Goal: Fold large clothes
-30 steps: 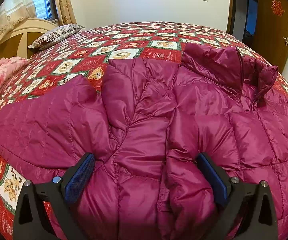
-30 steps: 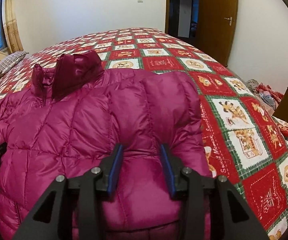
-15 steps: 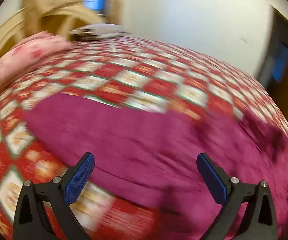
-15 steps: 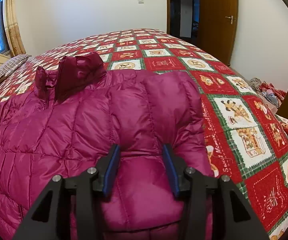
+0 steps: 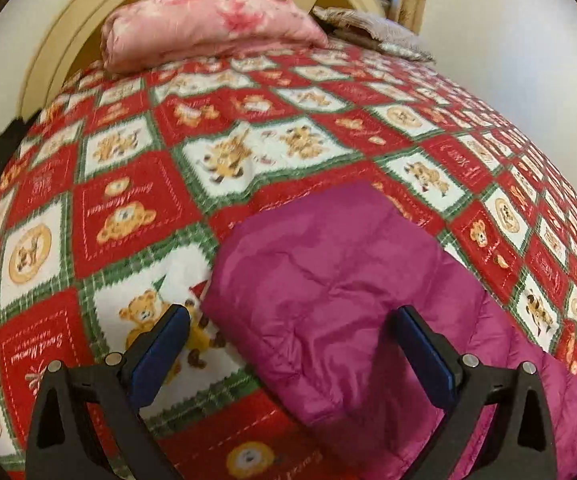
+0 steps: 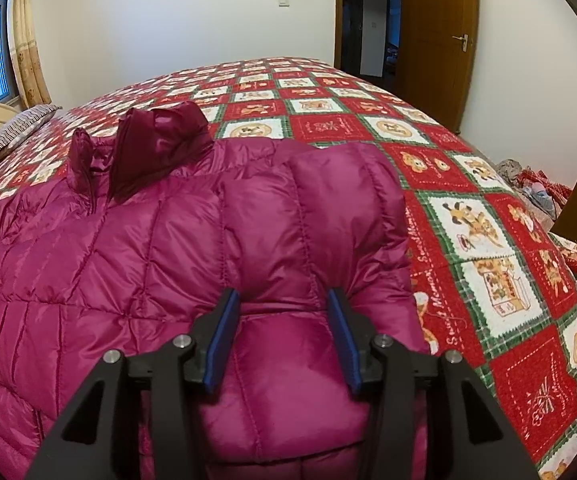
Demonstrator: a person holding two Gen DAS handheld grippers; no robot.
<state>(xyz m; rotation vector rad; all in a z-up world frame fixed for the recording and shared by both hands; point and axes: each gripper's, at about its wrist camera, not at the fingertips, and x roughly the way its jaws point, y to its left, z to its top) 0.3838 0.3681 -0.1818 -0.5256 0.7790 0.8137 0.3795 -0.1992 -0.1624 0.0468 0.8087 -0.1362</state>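
Note:
A magenta quilted down jacket point(image 6: 136, 248) lies spread on the bed, collar point(image 6: 156, 148) toward the far side. In the right wrist view its right sleeve point(image 6: 340, 216) is folded over the body, and my right gripper point(image 6: 284, 320) is shut on the puffy sleeve, the fabric bulging between the blue pads. In the left wrist view the other sleeve point(image 5: 348, 292) stretches out over the quilt. My left gripper point(image 5: 292, 340) is wide open above the sleeve's cuff end, holding nothing.
The bed carries a red, green and white bear-patterned quilt point(image 5: 128, 208). A pink folded blanket point(image 5: 212, 28) and a striped pillow point(image 6: 16, 132) lie by the cream headboard point(image 5: 64, 40). A wooden door point(image 6: 440, 36) and clothes on the floor point(image 6: 536, 188) are to the right.
My left gripper has swung left from the jacket's body out to the end of the left sleeve, still open. The right gripper has stayed shut on the folded sleeve, barely moving.

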